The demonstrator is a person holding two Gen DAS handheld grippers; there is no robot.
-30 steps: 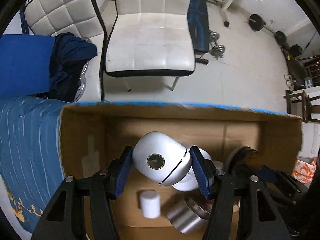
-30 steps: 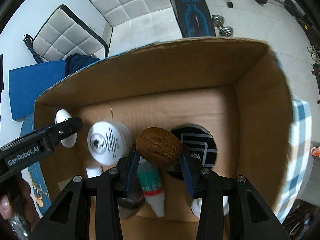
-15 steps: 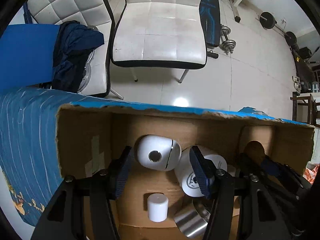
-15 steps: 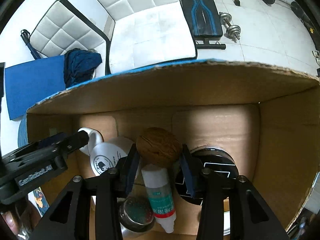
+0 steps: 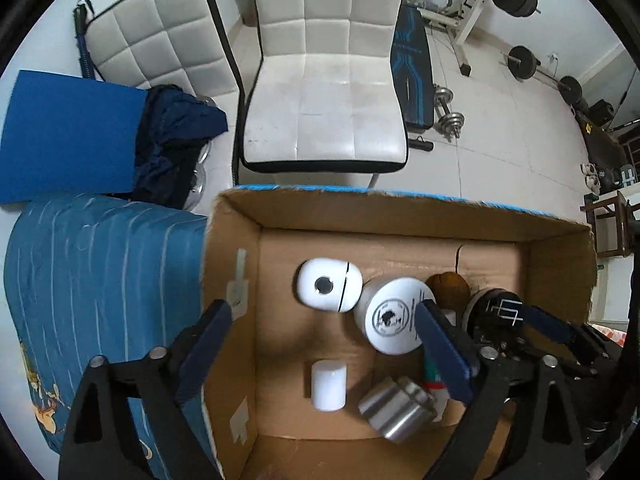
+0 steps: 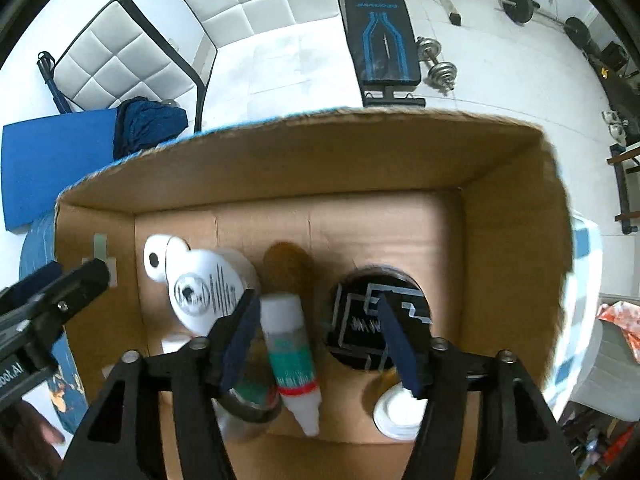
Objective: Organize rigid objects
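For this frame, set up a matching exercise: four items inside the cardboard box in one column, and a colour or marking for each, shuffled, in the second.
Things:
1. walnut
2. round tin
3. squeeze bottle
4. small cylinder

Descriptions:
A. plain white
B. brown
C. black lid with a pale line pattern
D. white with a green label and a red band

Pairs: 1-B, 2-C, 3-D, 4-A

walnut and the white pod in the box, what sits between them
The white jar, its printed lid facing up, lies between the walnut and the pod, seemingly touching both; left wrist view.
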